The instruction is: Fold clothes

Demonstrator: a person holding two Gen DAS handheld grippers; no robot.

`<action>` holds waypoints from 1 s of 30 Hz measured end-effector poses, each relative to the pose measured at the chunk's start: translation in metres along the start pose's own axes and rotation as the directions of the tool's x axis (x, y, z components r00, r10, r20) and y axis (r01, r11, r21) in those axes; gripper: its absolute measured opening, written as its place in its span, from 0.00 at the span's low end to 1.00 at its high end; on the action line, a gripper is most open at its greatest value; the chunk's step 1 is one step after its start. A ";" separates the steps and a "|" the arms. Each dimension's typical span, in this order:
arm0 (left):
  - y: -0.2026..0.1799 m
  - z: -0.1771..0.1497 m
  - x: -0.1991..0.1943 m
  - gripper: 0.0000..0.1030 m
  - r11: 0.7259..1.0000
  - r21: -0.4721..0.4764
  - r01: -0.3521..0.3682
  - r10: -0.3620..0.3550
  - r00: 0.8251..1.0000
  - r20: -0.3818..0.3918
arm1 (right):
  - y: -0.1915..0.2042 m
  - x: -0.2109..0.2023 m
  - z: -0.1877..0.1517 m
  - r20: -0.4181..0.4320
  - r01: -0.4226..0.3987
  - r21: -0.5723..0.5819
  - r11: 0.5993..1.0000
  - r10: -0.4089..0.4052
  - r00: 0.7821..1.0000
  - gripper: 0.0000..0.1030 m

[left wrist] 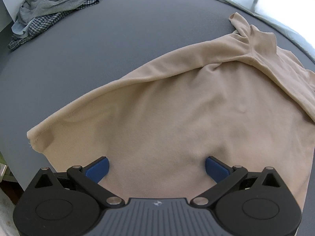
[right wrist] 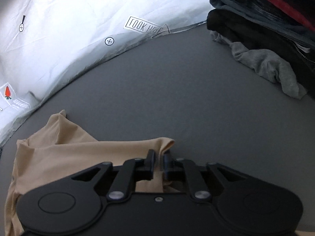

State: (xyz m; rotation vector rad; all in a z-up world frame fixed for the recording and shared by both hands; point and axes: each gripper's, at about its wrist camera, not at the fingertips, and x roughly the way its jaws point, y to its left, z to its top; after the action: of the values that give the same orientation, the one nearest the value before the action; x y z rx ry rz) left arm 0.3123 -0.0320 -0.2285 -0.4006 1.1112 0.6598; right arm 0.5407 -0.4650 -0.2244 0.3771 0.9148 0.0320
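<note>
A beige long-sleeved top (left wrist: pixel 177 114) lies spread on the dark grey table (left wrist: pixel 98 59), one sleeve folded across its upper right part. My left gripper (left wrist: pixel 157 169) hovers over the top's near edge, open, with its blue fingertips (left wrist: pixel 98 170) wide apart and only flat cloth between them. In the right wrist view the same beige top (right wrist: pixel 59 157) is bunched at the lower left. My right gripper (right wrist: pixel 159 162) is shut on a fold of that cloth, which pokes out just past the black fingers (right wrist: pixel 150 161).
A heap of grey and checked clothes (left wrist: pixel 55 9) lies at the far left of the table. A stack of folded dark garments (right wrist: pixel 265 25) with a grey sock-like piece (right wrist: pixel 265 66) sits at the far right. White printed plastic sheeting (right wrist: pixel 78 29) borders the table's far edge.
</note>
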 end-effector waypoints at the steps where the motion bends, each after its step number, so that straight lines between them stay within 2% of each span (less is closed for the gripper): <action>1: -0.002 0.000 0.002 1.00 1.000 0.001 0.001 -0.001 1.000 0.007 | 0.002 -0.002 0.001 0.001 0.007 -0.005 1.000 -0.007 1.000 0.34; 2: -0.002 -0.001 0.001 1.00 1.000 0.005 0.002 -0.002 1.000 0.017 | 0.004 -0.005 0.002 0.005 0.015 -0.014 1.000 -0.015 1.000 0.39; 4: -0.003 -0.006 -0.002 1.00 1.000 0.016 0.007 -0.008 0.999 0.036 | 0.009 -0.011 0.004 0.012 0.022 -0.024 0.999 -0.021 1.000 0.41; 6: -0.001 -0.006 -0.004 1.00 0.999 0.043 0.025 -0.027 0.999 0.038 | 0.012 -0.020 0.002 0.019 0.004 -0.005 1.000 -0.003 1.000 0.50; 8: 0.001 -0.006 -0.006 1.00 0.996 0.068 0.051 -0.053 0.998 0.041 | 0.018 -0.028 -0.003 0.024 -0.010 0.000 1.000 0.010 1.000 0.66; 9: 0.002 -0.005 -0.007 1.00 0.995 0.078 0.069 -0.073 0.996 0.046 | 0.022 -0.032 -0.008 0.025 -0.018 -0.001 1.000 0.018 1.000 0.71; 10: 0.005 -0.005 -0.010 1.00 0.992 0.077 0.097 -0.102 0.993 0.056 | 0.026 -0.037 -0.013 0.026 -0.026 -0.003 1.000 0.026 0.999 0.75; 13: 0.015 -0.002 -0.022 1.00 0.984 0.049 0.172 -0.176 0.979 0.106 | 0.035 -0.047 -0.031 0.010 -0.076 0.035 0.997 0.075 0.997 0.79; 17: 0.034 0.002 -0.044 1.00 0.974 0.036 0.224 -0.227 0.955 0.190 | 0.047 -0.056 -0.054 -0.018 -0.167 0.111 0.980 0.170 0.985 0.91; 19: 0.042 0.006 -0.052 1.00 0.973 0.046 0.225 -0.230 0.947 0.225 | 0.058 -0.059 -0.065 -0.020 -0.183 0.103 0.978 0.186 0.982 0.92; 23: 0.068 0.010 -0.058 1.00 0.969 0.049 0.244 -0.248 0.936 0.250 | 0.080 -0.066 -0.088 -0.030 -0.205 0.104 0.973 0.209 0.977 0.97; 28: 0.100 0.015 -0.065 1.00 0.962 0.054 0.268 -0.272 0.921 0.278 | 0.107 -0.081 -0.121 -0.062 -0.225 0.118 0.967 0.233 0.971 0.97; 30: 0.114 0.022 -0.057 1.00 0.959 0.026 0.281 -0.278 0.926 0.254 | 0.119 -0.089 -0.135 -0.070 -0.227 0.114 0.967 0.236 0.969 0.97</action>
State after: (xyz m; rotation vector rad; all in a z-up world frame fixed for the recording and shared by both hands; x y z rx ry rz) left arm 0.2348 0.0500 -0.1647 -0.4604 0.7861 0.4495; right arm 0.3971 -0.3293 -0.1907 0.5832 0.9532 0.2164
